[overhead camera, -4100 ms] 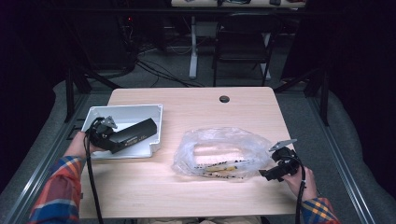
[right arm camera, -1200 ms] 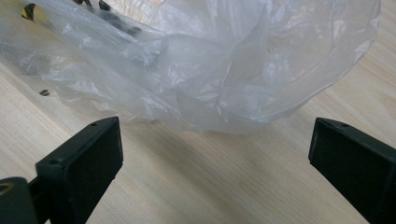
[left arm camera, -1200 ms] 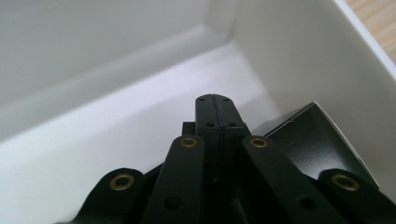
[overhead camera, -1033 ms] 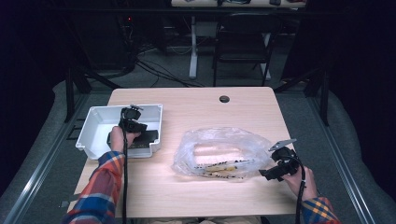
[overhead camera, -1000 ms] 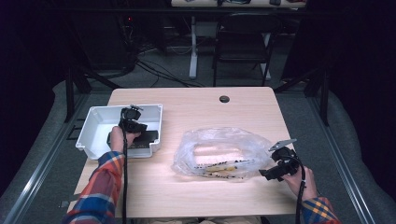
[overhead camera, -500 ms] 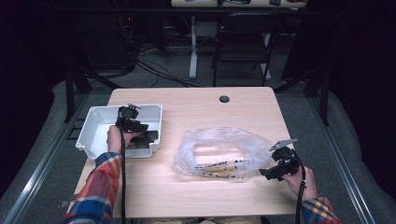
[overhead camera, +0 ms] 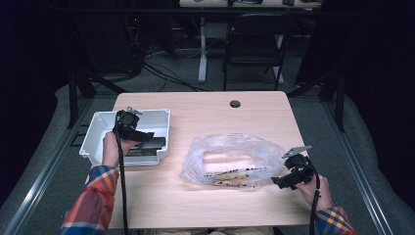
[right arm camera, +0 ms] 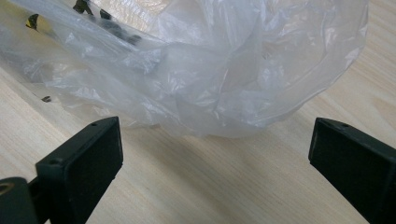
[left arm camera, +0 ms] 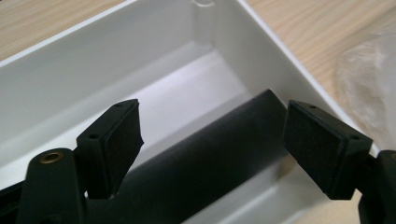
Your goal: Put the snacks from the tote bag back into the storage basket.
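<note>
A long black bar (overhead camera: 152, 143) (left arm camera: 205, 163) lies in the white bin (overhead camera: 93, 134) (left arm camera: 107, 74) at the table's left. My left gripper (overhead camera: 131, 128) (left arm camera: 212, 140) hovers just above the bar; its jaws have just been opening and stand apart, with the bar below and between them, untouched by the pads. A crumpled clear plastic bag (overhead camera: 227, 159) (right arm camera: 196, 65) with black and yellow print rests mid-table. My right gripper (overhead camera: 286, 180) (right arm camera: 212, 158) stands open on the wood just short of the bag's near right edge, nothing between its fingers.
A dark round cable hole (overhead camera: 235, 104) marks the far middle of the wooden table (overhead camera: 205, 205). Beyond the table stand a black chair (overhead camera: 254, 44), a desk leg and floor cables. Bare wood lies between bin and bag.
My left gripper has let go of the black bar in the bin, opened its jaws and lifted a little. The right gripper and the bag have not moved.
</note>
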Demonstrator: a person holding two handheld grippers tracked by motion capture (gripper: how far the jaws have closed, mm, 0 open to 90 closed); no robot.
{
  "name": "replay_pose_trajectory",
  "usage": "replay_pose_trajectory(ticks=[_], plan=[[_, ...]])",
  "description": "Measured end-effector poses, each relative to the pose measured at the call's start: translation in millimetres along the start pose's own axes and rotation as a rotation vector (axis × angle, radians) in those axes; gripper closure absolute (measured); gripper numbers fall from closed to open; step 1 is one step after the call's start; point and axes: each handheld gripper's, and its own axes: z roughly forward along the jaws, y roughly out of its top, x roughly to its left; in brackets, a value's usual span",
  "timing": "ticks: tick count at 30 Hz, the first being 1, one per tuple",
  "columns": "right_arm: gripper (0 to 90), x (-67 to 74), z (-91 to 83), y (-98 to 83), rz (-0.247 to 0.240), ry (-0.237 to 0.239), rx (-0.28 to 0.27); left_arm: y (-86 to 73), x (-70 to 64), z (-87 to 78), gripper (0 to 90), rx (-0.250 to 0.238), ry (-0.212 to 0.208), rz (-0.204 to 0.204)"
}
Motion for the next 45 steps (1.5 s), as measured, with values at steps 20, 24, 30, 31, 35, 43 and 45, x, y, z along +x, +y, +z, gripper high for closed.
replay_pose_trajectory(ticks=[20, 24, 30, 31, 35, 43, 45], plan=[[2.4, 0.2, -0.2, -0.1, 0.002, 0.005, -0.006, -35.0, -51.8, -50.5, 15.9, -0.003, 0.012, 0.150], [2.6, 0.5, -0.1, 0.1, 0.001, 0.001, -0.004, -44.6, -59.9, -56.8, 15.8, -0.012, 0.007, 0.154], [2.9, 0.5, -0.3, 0.1, 0.002, 0.001, -0.005, -53.9, -70.6, -63.1, 15.8, -0.012, -0.003, 0.170], [3.1, 0.5, -0.3, 0.1, 0.003, 0.001, -0.005, -56.1, -73.1, -63.5, 15.8, -0.011, -0.005, 0.174], [3.1, 0.4, -0.8, 0.1, -0.001, 0.000, -0.005, -63.5, -80.5, -64.3, 15.7, 0.000, -0.014, 0.184], [3.0, 0.7, -1.0, 0.2, -0.004, -0.005, -0.006, -81.2, -90.6, -63.0, 15.4, 0.018, -0.033, 0.191], [3.0, 0.8, -1.2, 0.2, -0.003, -0.004, -0.007, -85.4, -91.9, -62.1, 15.4, 0.024, -0.035, 0.187]])
